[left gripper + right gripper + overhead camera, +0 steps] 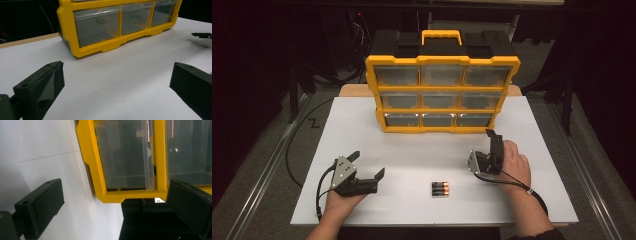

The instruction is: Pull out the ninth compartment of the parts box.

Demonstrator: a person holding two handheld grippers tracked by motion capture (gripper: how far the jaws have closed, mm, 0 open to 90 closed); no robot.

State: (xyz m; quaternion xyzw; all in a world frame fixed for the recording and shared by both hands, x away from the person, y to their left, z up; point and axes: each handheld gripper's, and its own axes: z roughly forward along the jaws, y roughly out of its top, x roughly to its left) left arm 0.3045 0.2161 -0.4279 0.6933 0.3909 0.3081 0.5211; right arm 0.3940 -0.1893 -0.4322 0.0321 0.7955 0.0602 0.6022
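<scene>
A yellow and black organizer with clear drawers stands upright at the back middle of the white table. Three batteries lie side by side near the front edge. My left gripper rests at the front left, open, with nothing between its jaws. In the left gripper view that gripper faces the organizer's bottom row of drawers. My right gripper, turned on its side, is held close to the organizer's lower right corner. The right gripper stands open and empty before that yellow corner.
The drawers look mostly empty through their clear fronts. A tip of the other gripper shows at the right of the left gripper view. Bare white surface lies between the two hands. Dark floor and cables surround the table.
</scene>
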